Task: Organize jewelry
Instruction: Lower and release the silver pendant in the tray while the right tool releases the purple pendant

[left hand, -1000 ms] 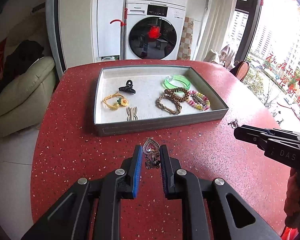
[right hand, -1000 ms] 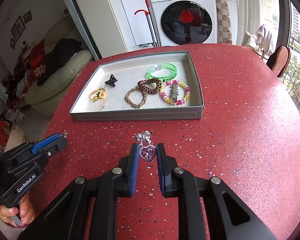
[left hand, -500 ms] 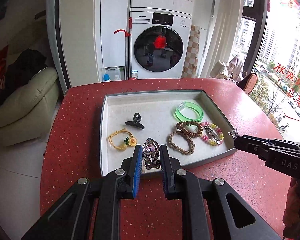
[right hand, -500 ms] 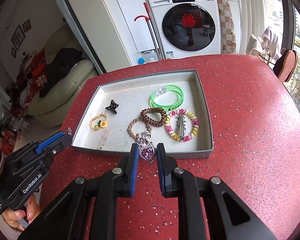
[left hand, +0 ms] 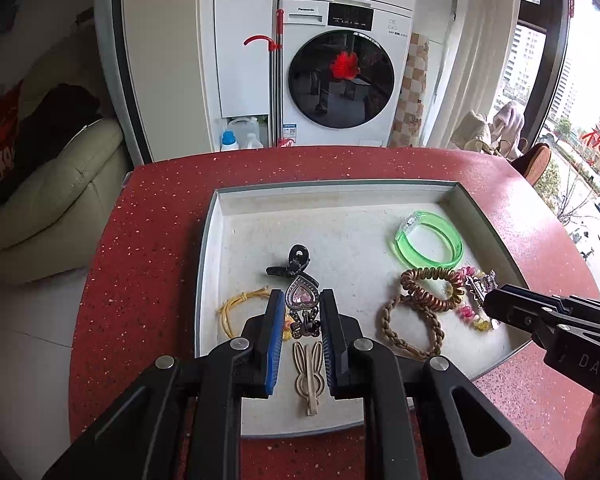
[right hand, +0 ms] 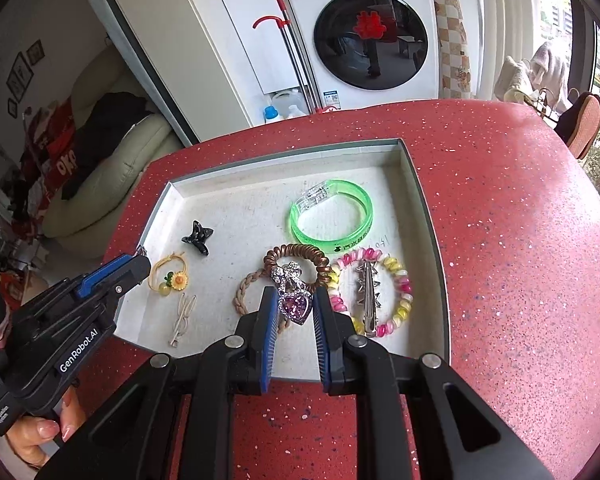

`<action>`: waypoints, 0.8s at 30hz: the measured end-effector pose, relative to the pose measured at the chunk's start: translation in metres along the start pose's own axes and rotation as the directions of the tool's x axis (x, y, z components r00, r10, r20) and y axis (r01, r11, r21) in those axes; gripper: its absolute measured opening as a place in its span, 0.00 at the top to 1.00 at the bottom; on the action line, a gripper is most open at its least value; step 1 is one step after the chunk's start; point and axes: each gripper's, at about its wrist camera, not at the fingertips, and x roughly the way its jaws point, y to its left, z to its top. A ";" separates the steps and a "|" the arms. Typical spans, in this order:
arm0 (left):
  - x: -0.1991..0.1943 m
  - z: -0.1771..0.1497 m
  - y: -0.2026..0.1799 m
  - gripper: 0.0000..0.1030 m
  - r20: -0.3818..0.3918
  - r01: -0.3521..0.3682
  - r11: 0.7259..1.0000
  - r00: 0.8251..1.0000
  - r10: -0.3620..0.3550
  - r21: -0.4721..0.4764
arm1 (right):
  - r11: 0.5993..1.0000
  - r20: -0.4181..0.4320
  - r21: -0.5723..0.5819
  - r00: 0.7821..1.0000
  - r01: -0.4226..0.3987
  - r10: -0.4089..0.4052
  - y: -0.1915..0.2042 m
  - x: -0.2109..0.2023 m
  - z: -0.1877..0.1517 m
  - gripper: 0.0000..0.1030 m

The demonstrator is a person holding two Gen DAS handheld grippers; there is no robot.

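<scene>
My left gripper [left hand: 299,312] is shut on a heart-shaped pink-stone brooch [left hand: 300,298] and holds it above the left part of the grey tray [left hand: 332,188]. My right gripper [right hand: 295,307] is shut on a purple heart pendant with a silver bow [right hand: 296,306], held over the tray's [right hand: 420,184] front middle. Lying in the tray are a green bangle [left hand: 428,240], a brown coil hair tie [left hand: 432,286], a braided bracelet [left hand: 410,330], a pink-yellow coil tie [right hand: 370,296] around a silver clip, a black claw clip [left hand: 292,264], a yellow sunflower tie [right hand: 172,276] and a rabbit-ear clip [left hand: 309,372].
The tray sits on a round red speckled table [right hand: 520,260]. Beyond its far edge stand a washing machine [left hand: 340,76] and a red-handled mop [left hand: 276,64]. A cream sofa [left hand: 48,188] is at the left, a chair [right hand: 584,124] at the right. A hand [right hand: 40,436] grips the left tool.
Both grippers have moved forward from over the bare table to over the tray, each still carrying its piece. The tray's contents have not shifted.
</scene>
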 end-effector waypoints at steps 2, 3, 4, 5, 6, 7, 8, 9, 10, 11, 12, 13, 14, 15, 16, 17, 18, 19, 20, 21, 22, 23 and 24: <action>0.007 -0.003 -0.002 0.65 -0.009 -0.013 1.000 1.000 0.013 0.013 | 1.000 -0.010 -0.005 1.000 0.002 -0.002 0.001 0.008 0.001 0.81; 0.010 -0.005 -0.003 0.65 -0.011 -0.019 1.000 1.000 0.019 0.019 | 1.000 -0.013 -0.012 1.000 0.007 -0.007 0.002 0.012 0.001 0.81; 0.012 -0.006 -0.004 0.65 -0.013 -0.023 0.999 1.000 0.023 0.024 | 1.000 -0.015 -0.019 1.000 0.013 -0.013 0.003 0.015 0.000 0.81; 0.015 -0.007 -0.005 0.65 -0.016 -0.026 0.999 1.000 0.026 0.027 | 0.999 -0.018 -0.025 1.000 0.020 -0.021 0.004 0.018 0.000 0.81; 0.018 -0.007 -0.005 0.65 -0.019 -0.028 0.999 0.999 0.029 0.028 | 0.999 -0.020 -0.029 0.999 0.027 -0.028 0.004 0.021 -0.001 0.81; 0.020 -0.008 -0.005 0.65 -0.022 -0.030 0.999 0.999 0.031 0.028 | 0.999 -0.021 -0.030 0.999 0.033 -0.034 0.004 0.024 -0.002 0.81; 0.022 -0.008 -0.005 0.65 -0.026 -0.031 0.999 0.999 0.032 0.028 | 0.999 -0.023 -0.029 0.999 0.037 -0.038 0.002 0.025 -0.002 0.81; 0.024 -0.009 -0.005 0.65 -0.029 -0.032 0.999 0.999 0.032 0.027 | 0.999 -0.024 -0.027 0.999 0.041 -0.042 0.001 0.027 -0.001 0.81; 0.025 -0.009 -0.005 0.65 -0.032 -0.031 0.999 0.999 0.032 0.027 | 0.999 -0.025 -0.024 0.999 0.045 -0.046 0.000 0.029 -0.001 0.81; 0.027 -0.010 -0.006 0.65 -0.035 -0.031 0.999 0.999 0.032 0.029 | 0.999 -0.026 -0.022 0.998 0.049 -0.050 -0.002 0.030 -0.001 0.81; 0.028 -0.010 -0.007 0.65 -0.038 -0.029 0.999 0.999 0.031 0.032 | 0.998 -0.027 -0.019 0.998 0.053 -0.054 -0.003 0.031 -0.001 0.81; 0.030 -0.010 -0.008 0.65 -0.044 -0.026 0.999 0.999 0.028 0.036 | 0.998 -0.029 -0.019 0.998 0.056 -0.056 -0.004 0.032 -0.002 0.81; 0.033 -0.009 -0.010 0.65 -0.050 -0.025 0.999 0.998 0.027 0.042 | 0.998 -0.032 -0.020 0.998 0.060 -0.060 -0.005 0.034 -0.001 0.81; 0.035 -0.010 -0.012 0.65 -0.055 -0.026 0.998 0.998 0.029 0.049 | 0.998 -0.033 -0.022 0.997 0.066 -0.066 -0.005 0.036 -0.002 0.81; 0.037 -0.010 -0.013 0.65 -0.060 -0.029 0.998 0.998 0.032 0.056 | 0.997 -0.035 -0.025 0.997 0.070 -0.071 -0.005 0.037 -0.002 0.81; 0.039 -0.011 -0.015 0.65 -0.064 -0.033 0.998 0.997 0.036 0.062 | 0.997 -0.038 -0.027 0.996 0.074 -0.075 -0.006 0.039 -0.003 0.81; 0.041 -0.011 -0.016 0.65 -0.067 -0.036 0.997 0.997 0.040 0.066 | 0.997 -0.040 -0.027 0.996 0.075 -0.076 -0.006 0.041 -0.004 0.81; 0.042 -0.013 -0.016 0.65 -0.071 -0.037 0.997 0.997 0.042 0.069 | 0.997 -0.040 -0.027 0.996 0.079 -0.080 -0.006 0.043 -0.004 0.81; 0.044 -0.013 -0.017 0.65 -0.076 -0.037 0.997 0.996 0.043 0.070 | 0.996 -0.031 -0.031 0.996 0.085 -0.086 -0.006 0.043 -0.005 0.81; 0.045 -0.014 -0.017 0.65 -0.080 -0.039 0.997 0.996 0.045 0.072 | 0.995 -0.028 -0.038 0.995 0.090 -0.091 -0.005 0.043 -0.005 0.81; 0.046 -0.014 -0.018 0.65 -0.082 -0.042 0.996 0.995 0.048 0.074 | 0.995 -0.026 -0.045 0.995 0.094 -0.095 -0.004 0.043 -0.005 0.81; 0.046 -0.014 -0.019 0.65 -0.076 -0.050 0.996 0.996 0.056 0.080 | 0.994 -0.024 -0.052 0.995 0.099 -0.101 -0.004 0.043 -0.005 0.81; 0.047 -0.014 -0.021 0.65 -0.076 -0.057 0.994 0.995 0.064 0.090 | 0.993 -0.023 -0.057 0.994 0.102 -0.104 -0.003 0.043 -0.006 0.81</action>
